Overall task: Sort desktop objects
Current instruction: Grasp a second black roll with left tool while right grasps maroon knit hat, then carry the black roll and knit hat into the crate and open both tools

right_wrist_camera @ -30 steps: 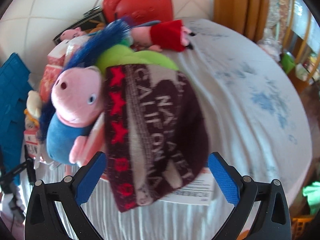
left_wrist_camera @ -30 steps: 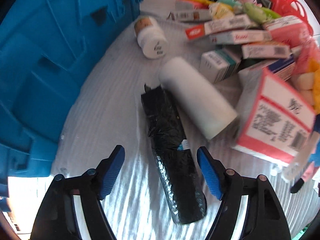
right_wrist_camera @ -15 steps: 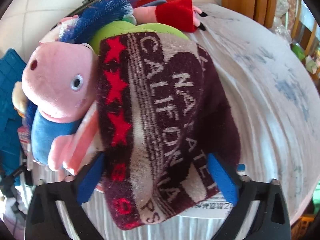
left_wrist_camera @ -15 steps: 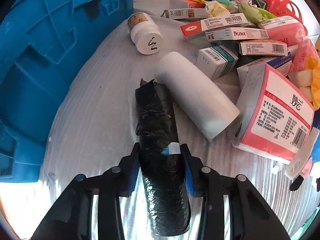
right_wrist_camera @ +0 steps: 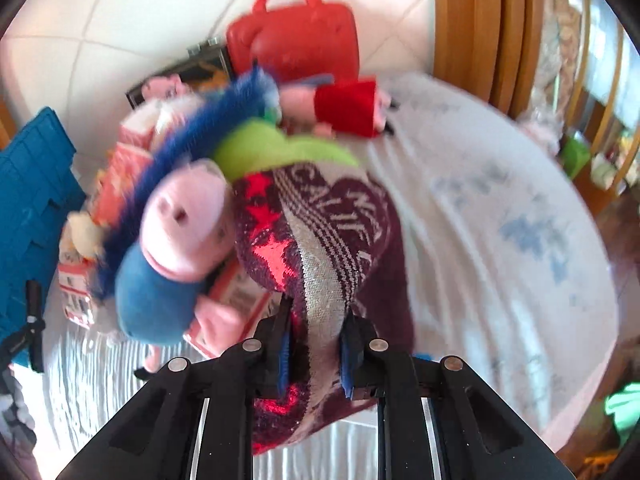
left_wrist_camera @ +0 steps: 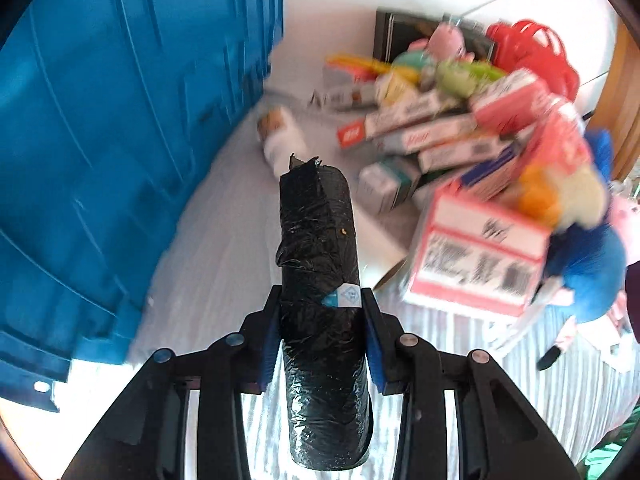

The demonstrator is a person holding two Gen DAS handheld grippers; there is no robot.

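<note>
A black plastic-wrapped roll [left_wrist_camera: 316, 220] with a small blue-white sticker hangs above the white tablecloth [left_wrist_camera: 208, 264]; my left gripper [left_wrist_camera: 320, 300] is shut on its middle, blue pads pressed on both sides. In the right wrist view a maroon knitted cloth [right_wrist_camera: 332, 216] with red stars and white lettering is bunched between the pads of my right gripper [right_wrist_camera: 317, 320]. That gripper's jaws are closing, and the pads pinch the cloth's grey stripe. The cloth's far part still rests against the pile of toys.
A big blue crate [left_wrist_camera: 100, 140] stands at the left. Medicine boxes [left_wrist_camera: 440, 136], a white bottle [left_wrist_camera: 280, 140] and a pink-edged box [left_wrist_camera: 476, 264] crowd the right. A pink pig plush [right_wrist_camera: 180, 232] lies beside the cloth, a red case [right_wrist_camera: 300, 36] behind it.
My left gripper shut on the black roll and lifted it off the cloth. My right gripper, wide open a second ago, has come in on the maroon knitted cloth and gathered it.
</note>
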